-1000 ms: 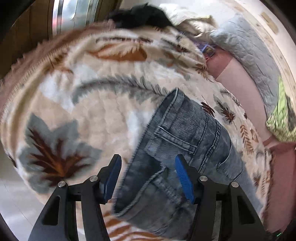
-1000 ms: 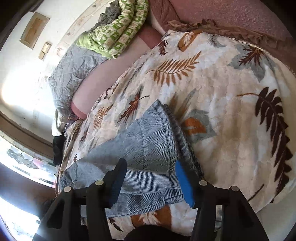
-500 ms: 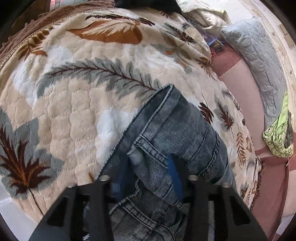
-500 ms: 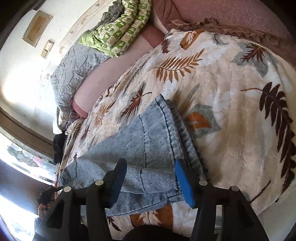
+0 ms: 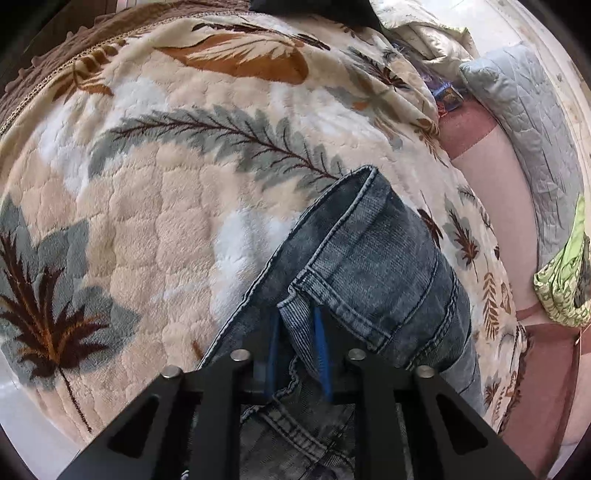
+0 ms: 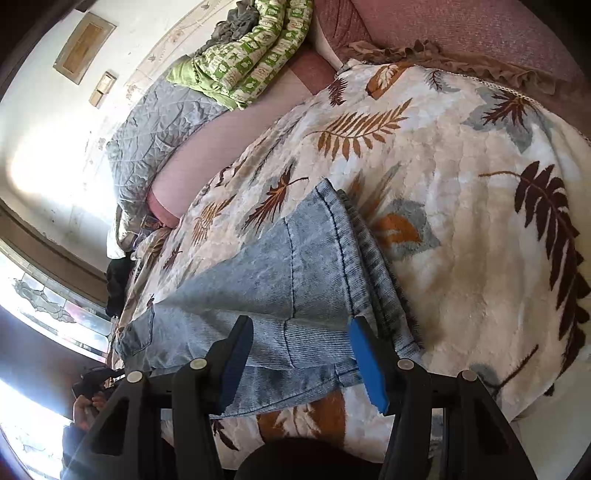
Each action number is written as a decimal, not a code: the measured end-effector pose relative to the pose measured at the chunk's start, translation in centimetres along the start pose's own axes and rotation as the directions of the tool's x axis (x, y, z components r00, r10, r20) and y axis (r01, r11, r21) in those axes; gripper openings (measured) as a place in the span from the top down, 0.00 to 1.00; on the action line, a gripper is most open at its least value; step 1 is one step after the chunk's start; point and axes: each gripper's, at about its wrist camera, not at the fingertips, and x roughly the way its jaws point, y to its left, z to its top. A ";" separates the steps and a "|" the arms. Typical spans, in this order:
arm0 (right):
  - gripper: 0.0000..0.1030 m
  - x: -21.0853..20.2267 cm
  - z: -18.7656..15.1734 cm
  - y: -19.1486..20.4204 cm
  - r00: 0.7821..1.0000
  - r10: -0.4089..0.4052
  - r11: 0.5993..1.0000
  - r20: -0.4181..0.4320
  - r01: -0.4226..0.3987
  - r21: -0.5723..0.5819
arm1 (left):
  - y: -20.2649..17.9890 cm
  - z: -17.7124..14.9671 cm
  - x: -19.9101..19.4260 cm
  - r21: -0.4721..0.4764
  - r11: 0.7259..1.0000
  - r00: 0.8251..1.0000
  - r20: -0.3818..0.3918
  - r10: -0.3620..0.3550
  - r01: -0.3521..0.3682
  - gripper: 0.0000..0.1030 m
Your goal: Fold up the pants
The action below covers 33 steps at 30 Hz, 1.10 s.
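Observation:
Blue denim pants lie flat on a leaf-patterned blanket on a bed. The left wrist view shows their waistband end. My left gripper is shut on a fold of the waistband denim, with the blue pads pressed on both sides. The right wrist view shows the leg end of the pants with its hem to the right. My right gripper is open and hovers just above the lower leg near the hem, touching nothing.
A grey quilted pillow and a green patterned quilt lie at the head of the bed by the wall. Dark clothes sit at the blanket's far edge. The blanket's edge drops off close to the hem.
My left gripper has come down onto the waistband and shut on a fold of denim. My right gripper has stayed open and moved slightly closer to the leg end.

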 end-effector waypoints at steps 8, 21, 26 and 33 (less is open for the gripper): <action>0.44 -1.0 0.0 -0.1 1.000 0.006 1.000 0.006 -0.006 -0.005 | -0.8 -0.5 -1.4 0.034 0.999 0.997 0.080 0.004 -0.007 0.95; 0.30 -1.3 0.7 -3.1 0.999 0.050 0.993 0.017 -0.052 0.110 | -1.4 -3.6 -8.7 0.147 0.988 0.986 0.151 -0.074 0.052 0.95; 0.29 0.9 0.7 -3.3 1.000 -0.009 0.995 -0.026 0.012 0.097 | -1.4 -5.1 -10.5 0.157 0.985 0.982 0.159 -0.097 0.072 0.95; 0.79 2.3 1.1 -0.5 0.990 -0.134 0.985 -0.044 0.128 -0.113 | 0.3 -6.7 -12.9 0.147 0.986 0.978 0.178 -0.110 0.084 0.95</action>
